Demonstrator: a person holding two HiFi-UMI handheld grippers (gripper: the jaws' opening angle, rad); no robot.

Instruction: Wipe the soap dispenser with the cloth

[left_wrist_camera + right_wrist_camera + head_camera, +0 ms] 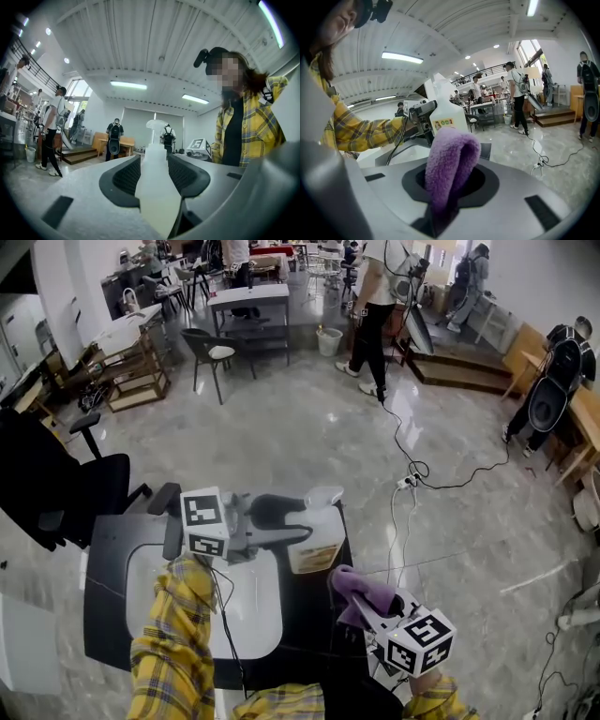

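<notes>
The soap dispenser (315,545) is a white bottle with a pump head, held above the black table (108,596). My left gripper (292,527) reaches in from the left and is shut on it. In the left gripper view the bottle (154,192) fills the gap between the ribbed pads (123,176) of the left gripper (154,168). A purple cloth (359,589) is pinched in my right gripper (364,611), just right of and nearer than the dispenser, apart from it. In the right gripper view the folded cloth (451,161) stands up out of the right gripper (452,183), with the dispenser (445,117) behind it.
A white basin (258,610) lies in the table below the left gripper. A black office chair (84,488) stands at the table's left. A cable (412,474) runs over the floor at the right. People, desks and chairs are far off in the room.
</notes>
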